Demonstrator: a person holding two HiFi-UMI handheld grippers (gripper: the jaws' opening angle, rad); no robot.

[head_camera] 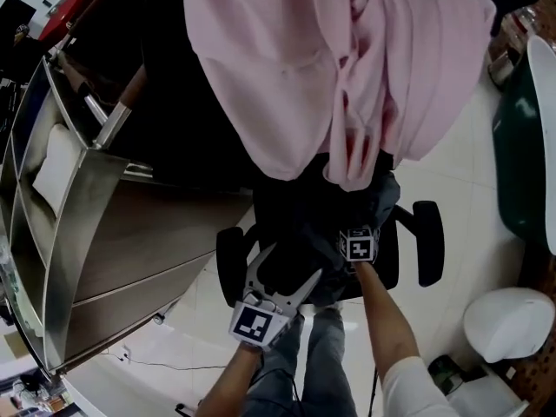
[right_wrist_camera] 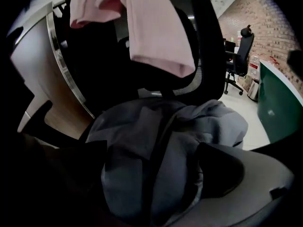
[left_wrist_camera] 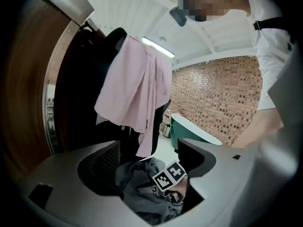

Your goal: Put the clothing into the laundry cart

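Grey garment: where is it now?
Right gripper view, centre: grey garment bunched on the office chair seat, below the pink garment, inside the open right claw.

A shirt [head_camera: 347, 59] hangs over the back of the chair [head_camera: 428, 241], a bundle of clothes [right_wrist_camera: 156, 155] lies on the seat under it, a cupboard [head_camera: 130, 233] stands left of the chair and a tub [head_camera: 521, 163] right of it.

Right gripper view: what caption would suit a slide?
The right tool, jaws wide apart, at a crumpled grey garment on an office chair draped with a pink garment.
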